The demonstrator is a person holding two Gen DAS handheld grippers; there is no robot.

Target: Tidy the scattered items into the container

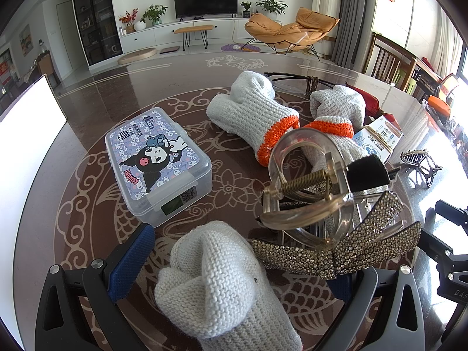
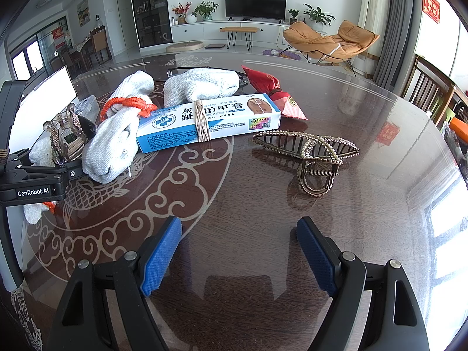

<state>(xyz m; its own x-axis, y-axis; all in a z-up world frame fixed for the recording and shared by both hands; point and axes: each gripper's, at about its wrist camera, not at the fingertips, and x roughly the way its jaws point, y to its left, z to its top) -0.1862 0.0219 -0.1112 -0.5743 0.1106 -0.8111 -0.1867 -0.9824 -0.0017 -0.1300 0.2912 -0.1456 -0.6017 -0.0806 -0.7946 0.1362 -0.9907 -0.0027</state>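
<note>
In the left wrist view my left gripper [image 1: 234,263] stands open around a grey knit glove [image 1: 213,278] and the rhinestone hair clip [image 1: 336,248], with a clear claw clip [image 1: 307,193] just beyond. The clear lidded box [image 1: 158,163] with a cartoon label sits closed to the left. Two more orange-cuffed gloves [image 1: 254,111] lie behind. In the right wrist view my right gripper [image 2: 239,254] is open and empty above the table, short of a bronze claw clip [image 2: 313,155]. The blue-white cream box [image 2: 207,120] lies beyond.
A red snack packet [image 2: 272,90] and glasses [image 2: 204,68] lie at the back of the pile. A white screen [image 1: 26,134] stands at the table's left edge. Wooden chairs [image 2: 430,93] stand at the right. The left gripper's body [image 2: 32,178] shows at the far left.
</note>
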